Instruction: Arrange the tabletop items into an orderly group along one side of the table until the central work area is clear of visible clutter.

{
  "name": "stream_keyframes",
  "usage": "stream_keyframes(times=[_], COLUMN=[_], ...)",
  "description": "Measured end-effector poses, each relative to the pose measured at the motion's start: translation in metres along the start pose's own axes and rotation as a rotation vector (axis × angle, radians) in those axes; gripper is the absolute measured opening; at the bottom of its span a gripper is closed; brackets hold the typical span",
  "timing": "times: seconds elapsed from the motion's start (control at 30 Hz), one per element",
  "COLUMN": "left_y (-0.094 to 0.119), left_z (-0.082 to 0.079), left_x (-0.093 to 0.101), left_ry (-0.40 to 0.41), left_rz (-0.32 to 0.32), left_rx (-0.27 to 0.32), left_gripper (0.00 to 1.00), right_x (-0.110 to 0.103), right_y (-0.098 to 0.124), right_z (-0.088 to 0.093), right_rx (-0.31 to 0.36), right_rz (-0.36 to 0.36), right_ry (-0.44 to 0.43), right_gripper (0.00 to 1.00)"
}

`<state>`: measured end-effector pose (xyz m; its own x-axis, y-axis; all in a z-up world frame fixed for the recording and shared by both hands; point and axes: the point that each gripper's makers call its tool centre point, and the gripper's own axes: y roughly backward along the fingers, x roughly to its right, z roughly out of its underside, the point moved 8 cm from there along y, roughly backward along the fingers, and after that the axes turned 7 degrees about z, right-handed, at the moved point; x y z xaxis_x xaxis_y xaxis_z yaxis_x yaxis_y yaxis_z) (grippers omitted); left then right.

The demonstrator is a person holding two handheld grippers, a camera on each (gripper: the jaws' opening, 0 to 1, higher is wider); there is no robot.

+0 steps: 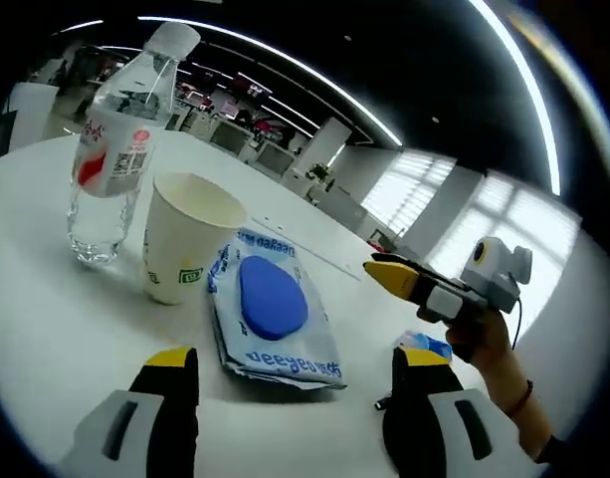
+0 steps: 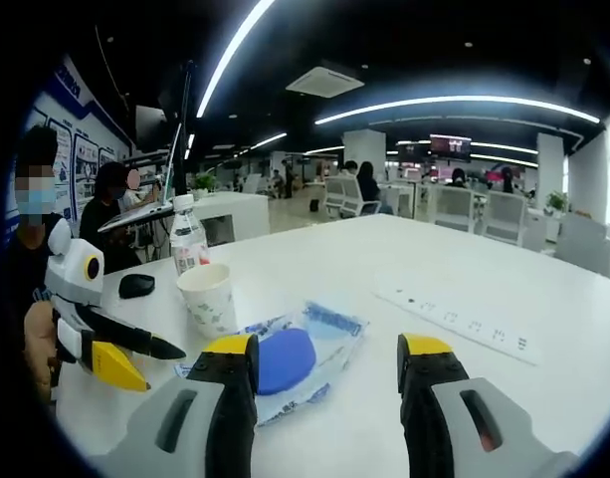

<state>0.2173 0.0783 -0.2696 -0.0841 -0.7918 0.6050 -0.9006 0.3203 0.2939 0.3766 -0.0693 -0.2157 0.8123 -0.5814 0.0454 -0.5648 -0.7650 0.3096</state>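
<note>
A clear water bottle (image 1: pixel 113 149) with a red-and-white label stands at the far left of the white table (image 1: pixel 56 329). Beside it is a white paper cup (image 1: pixel 185 239). A flat wipes packet (image 1: pixel 275 304) with a blue oval lid lies in front of the cup. My left gripper (image 1: pixel 297 360) hovers open just short of the packet, holding nothing. My right gripper (image 2: pixel 328 347) is open too, with the packet (image 2: pixel 297 357) below its left jaw. In the right gripper view, the bottle (image 2: pixel 188 239) and cup (image 2: pixel 208 297) stand behind it.
A black mouse-like object (image 2: pixel 136 285) lies left of the cup. A thin white strip (image 2: pixel 454 319) lies on the table to the right. A small blue-and-white item (image 1: pixel 425 344) peeks out behind my left gripper's right jaw. People sit at the far left, with office desks beyond.
</note>
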Motion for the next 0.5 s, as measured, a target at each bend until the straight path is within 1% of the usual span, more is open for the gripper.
stream_keyframes(times=[0.17, 0.23, 0.27, 0.3, 0.37, 0.5], left_y=[-0.002, -0.002, -0.003, -0.004, -0.005, -0.004], left_z=[0.000, 0.000, -0.002, -0.002, -0.003, -0.003], left_x=[-0.002, -0.003, -0.002, -0.004, -0.007, -0.010], left_ry=[0.013, 0.028, 0.028, 0.024, 0.033, 0.038], left_rz=[-0.002, 0.010, 0.030, 0.030, 0.019, 0.015], left_rx=[-0.003, -0.001, 0.011, 0.009, -0.003, 0.011], left_gripper=[0.74, 0.71, 0.70, 0.69, 0.68, 0.65], right_x=[0.001, 0.002, 0.002, 0.002, 0.004, 0.005], right_y=[-0.007, -0.010, -0.011, -0.013, -0.019, -0.026], right_z=[-0.001, -0.002, -0.003, -0.004, -0.004, -0.003], right_rx=[-0.009, -0.005, -0.003, 0.004, -0.006, -0.018], right_rz=[0.007, 0.021, 0.024, 0.025, 0.025, 0.027], right_ry=[-0.008, -0.009, -0.008, -0.005, -0.015, -0.019], right_gripper=[0.54, 0.53, 0.52, 0.52, 0.52, 0.53])
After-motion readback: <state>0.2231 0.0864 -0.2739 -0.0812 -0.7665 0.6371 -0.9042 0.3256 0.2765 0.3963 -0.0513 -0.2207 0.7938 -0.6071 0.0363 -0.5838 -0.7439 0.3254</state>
